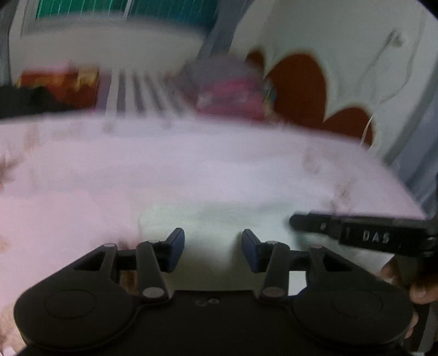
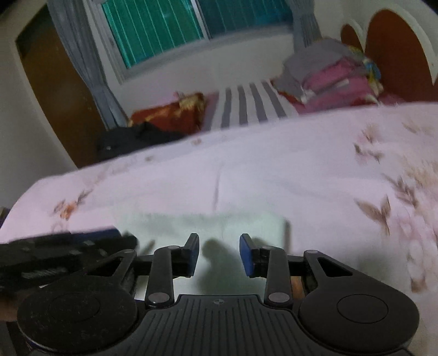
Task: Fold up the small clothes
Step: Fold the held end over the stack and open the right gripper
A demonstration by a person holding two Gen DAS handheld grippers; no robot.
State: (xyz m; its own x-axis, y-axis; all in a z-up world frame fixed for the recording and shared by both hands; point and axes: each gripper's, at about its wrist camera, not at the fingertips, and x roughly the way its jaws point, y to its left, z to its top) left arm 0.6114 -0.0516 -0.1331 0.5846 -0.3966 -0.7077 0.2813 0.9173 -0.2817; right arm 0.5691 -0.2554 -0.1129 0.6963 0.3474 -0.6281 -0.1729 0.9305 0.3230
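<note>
A small pale white-green garment [image 1: 213,219] lies flat on the pink floral bedsheet [image 1: 137,164]. It also shows in the right wrist view [image 2: 208,227] as a folded rectangle. My left gripper [image 1: 213,246] is open and empty, just above the garment's near edge. My right gripper [image 2: 218,253] is open and empty over the garment's near part. The right gripper shows at the right in the left wrist view [image 1: 356,232]. The left gripper shows at the left in the right wrist view [image 2: 68,246]. The left wrist view is blurred.
A stack of folded pink and grey clothes [image 2: 328,79] sits at the far side of the bed. A red patterned pillow [image 2: 169,112], a dark garment [image 2: 131,139] and a striped cloth [image 2: 246,104] lie beyond the sheet. A window [image 2: 175,24] and a headboard [image 2: 397,54] stand behind.
</note>
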